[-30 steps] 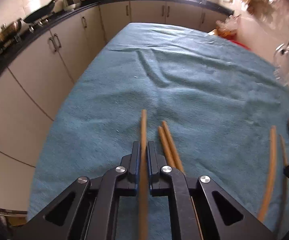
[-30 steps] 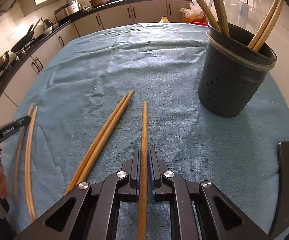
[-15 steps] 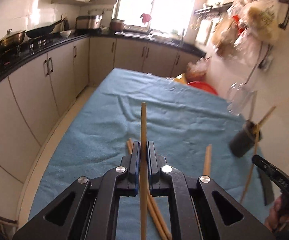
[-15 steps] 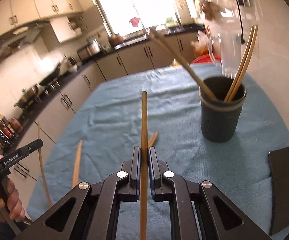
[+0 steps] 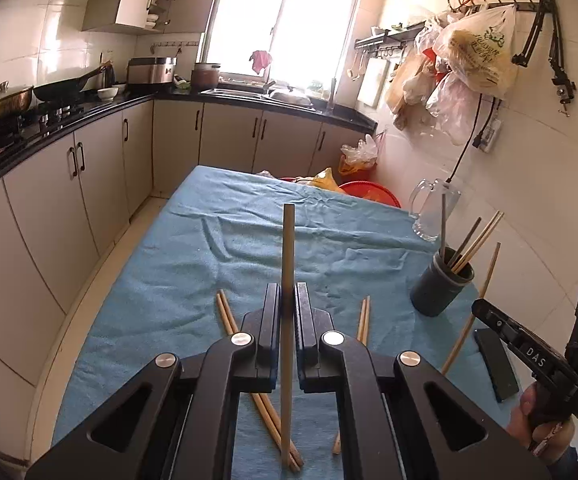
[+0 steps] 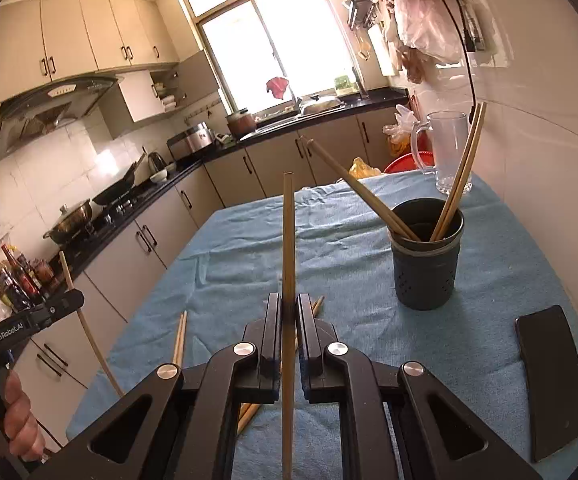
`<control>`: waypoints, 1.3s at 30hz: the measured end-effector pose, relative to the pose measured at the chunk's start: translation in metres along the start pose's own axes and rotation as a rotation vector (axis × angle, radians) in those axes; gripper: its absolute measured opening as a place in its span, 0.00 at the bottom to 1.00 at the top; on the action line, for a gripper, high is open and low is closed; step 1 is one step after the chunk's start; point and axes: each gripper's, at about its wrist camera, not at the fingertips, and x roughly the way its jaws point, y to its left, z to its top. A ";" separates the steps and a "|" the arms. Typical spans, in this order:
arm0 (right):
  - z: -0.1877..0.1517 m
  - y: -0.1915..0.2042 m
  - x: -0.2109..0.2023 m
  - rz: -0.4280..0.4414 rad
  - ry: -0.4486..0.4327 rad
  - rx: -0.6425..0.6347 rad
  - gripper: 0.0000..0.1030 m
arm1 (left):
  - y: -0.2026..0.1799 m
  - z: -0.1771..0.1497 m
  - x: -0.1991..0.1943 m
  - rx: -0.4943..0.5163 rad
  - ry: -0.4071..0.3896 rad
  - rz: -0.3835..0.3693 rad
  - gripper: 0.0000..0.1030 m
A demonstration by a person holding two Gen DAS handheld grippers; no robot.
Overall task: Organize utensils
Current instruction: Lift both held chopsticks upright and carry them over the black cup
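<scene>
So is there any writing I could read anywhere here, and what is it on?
"DAS": white letters on the arm of the right gripper, seen from the left wrist.
"GenRobot.AI": white letters on the arm of the left gripper, seen from the right wrist.
Green print on the hanging plastic bag: too blurred to read.
Labels on the sauce bottles: too small to read.

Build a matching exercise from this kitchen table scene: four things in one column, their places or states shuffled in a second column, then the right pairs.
Things:
1. Dark grey perforated utensil holder
2. Clear glass mug
3. Flat black phone
4. Wooden chopstick in the right gripper

Places or states:
A. Clamped between shut jaws, above the table
B. Lying flat on the blue cloth, near right
C. Standing on the cloth with chopsticks leaning inside
D. Standing at the far right, beyond the holder

Pairs: 1-C, 2-D, 3-B, 4-A
</scene>
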 end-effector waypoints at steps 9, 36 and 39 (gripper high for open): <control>0.002 -0.004 -0.009 0.005 -0.028 0.013 0.07 | -0.008 0.001 -0.004 0.005 -0.009 -0.016 0.06; 0.011 -0.024 -0.036 -0.004 -0.090 0.059 0.07 | -0.038 0.009 -0.005 0.059 -0.008 -0.059 0.06; 0.014 -0.030 -0.042 -0.008 -0.103 0.072 0.07 | -0.047 0.011 -0.004 0.074 -0.004 -0.075 0.06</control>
